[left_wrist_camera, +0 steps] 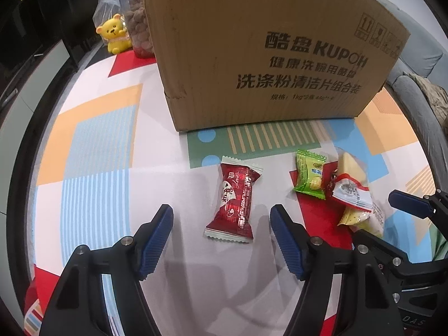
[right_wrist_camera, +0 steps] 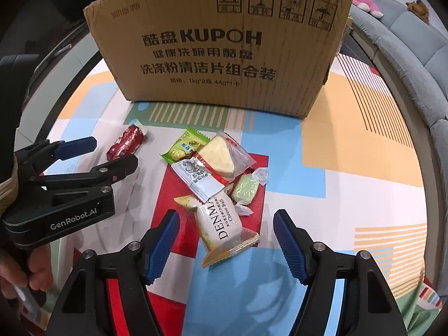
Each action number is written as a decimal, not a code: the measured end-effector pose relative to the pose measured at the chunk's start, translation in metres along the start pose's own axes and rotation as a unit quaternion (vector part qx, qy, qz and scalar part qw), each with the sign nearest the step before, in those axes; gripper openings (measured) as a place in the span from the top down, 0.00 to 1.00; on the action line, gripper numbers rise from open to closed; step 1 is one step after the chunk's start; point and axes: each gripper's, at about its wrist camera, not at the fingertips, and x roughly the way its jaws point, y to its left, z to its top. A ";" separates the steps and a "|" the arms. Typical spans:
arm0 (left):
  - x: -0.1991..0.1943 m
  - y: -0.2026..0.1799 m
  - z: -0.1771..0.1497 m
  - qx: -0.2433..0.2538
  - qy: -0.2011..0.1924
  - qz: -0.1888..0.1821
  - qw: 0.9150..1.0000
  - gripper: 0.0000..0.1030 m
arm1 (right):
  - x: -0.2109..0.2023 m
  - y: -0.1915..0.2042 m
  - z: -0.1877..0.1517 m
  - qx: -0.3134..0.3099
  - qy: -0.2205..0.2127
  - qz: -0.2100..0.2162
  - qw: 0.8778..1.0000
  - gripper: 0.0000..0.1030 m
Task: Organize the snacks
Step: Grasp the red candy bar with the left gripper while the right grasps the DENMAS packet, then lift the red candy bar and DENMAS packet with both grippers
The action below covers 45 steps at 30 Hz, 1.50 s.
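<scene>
Left gripper [left_wrist_camera: 221, 218]: jaws apart, blue pads clear of contact, nothing held. A red snack packet [left_wrist_camera: 233, 200] lies flat on the tablecloth [left_wrist_camera: 98, 151] between and just beyond the fingertips, untouched.

Right gripper [right_wrist_camera: 226, 224]: jaws likewise apart, nothing held. A white cheese ball packet [right_wrist_camera: 224, 224] lies between its fingertips, tilted, not pressed by either pad. A hand [right_wrist_camera: 25, 277] shows at the lower left edge of the right wrist view, holding the left gripper's handle.

Beyond the white packet, a loose pile rests on the cloth: a white and red packet [right_wrist_camera: 197, 177], a clear wedge-shaped packet [right_wrist_camera: 224, 156], a green packet [right_wrist_camera: 183, 148] and a pale green wrapped sweet [right_wrist_camera: 246, 190]. Several overlap one another.

A cardboard box [right_wrist_camera: 218, 56] stands upright behind the snacks, printed side facing both cameras. Its contents cannot be seen.

To the box's left stand a yellow bear figure [left_wrist_camera: 113, 35] and a clear bag of brown snacks [left_wrist_camera: 138, 28]. A grey sofa [right_wrist_camera: 406, 56] lies to the right.
</scene>
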 end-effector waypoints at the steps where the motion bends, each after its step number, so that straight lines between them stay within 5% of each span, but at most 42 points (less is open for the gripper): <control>1: 0.001 0.001 0.000 -0.001 0.000 0.000 1.000 0.32 | 0.001 0.000 0.000 0.000 0.002 0.001 1.000 0.35; 12: 0.011 0.008 0.004 -0.004 -0.013 0.006 1.000 0.43 | 0.015 0.000 -0.003 0.001 0.015 0.002 1.000 0.52; 19: 0.007 0.006 0.005 -0.004 -0.019 -0.002 1.000 0.76 | 0.013 0.000 -0.005 0.000 0.013 0.006 1.000 0.63; 45: -0.036 -0.009 -0.005 -0.008 -0.035 0.006 0.999 0.79 | -0.030 0.000 -0.002 0.004 -0.026 0.022 0.999 0.67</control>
